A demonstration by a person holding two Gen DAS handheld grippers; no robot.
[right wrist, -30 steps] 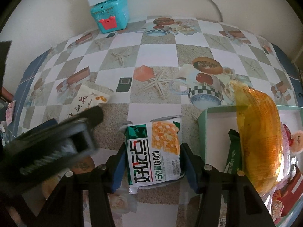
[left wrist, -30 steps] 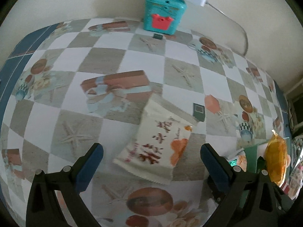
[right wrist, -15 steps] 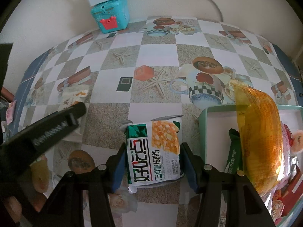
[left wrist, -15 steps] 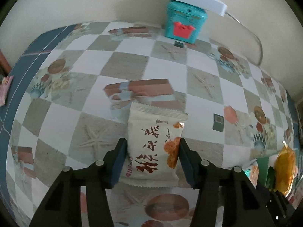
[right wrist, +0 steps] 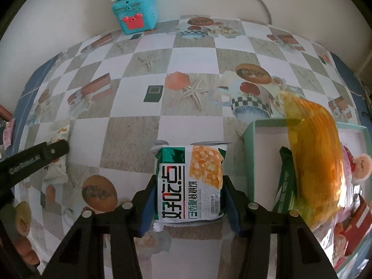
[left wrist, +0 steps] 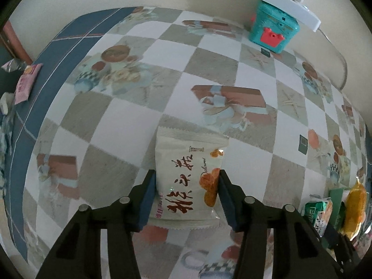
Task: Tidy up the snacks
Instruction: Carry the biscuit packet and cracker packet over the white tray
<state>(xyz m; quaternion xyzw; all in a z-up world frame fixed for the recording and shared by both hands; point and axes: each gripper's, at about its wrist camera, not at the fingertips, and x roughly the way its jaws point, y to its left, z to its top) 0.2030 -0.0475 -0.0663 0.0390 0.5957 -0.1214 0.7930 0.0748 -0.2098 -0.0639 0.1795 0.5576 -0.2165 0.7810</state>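
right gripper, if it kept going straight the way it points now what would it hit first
Most likely the checked tablecloth just short of the green box: the right gripper points steeply down, shut on the green-and-white snack packet. Depth is unclear.

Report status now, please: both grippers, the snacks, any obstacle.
Left gripper just closed on cream snack packet. Right gripper clamped on green snack packet. Green box beside it, part full. Nothing in the way.

Tray [right wrist: 250, 153] right of snack packet [right wrist: 189, 183]
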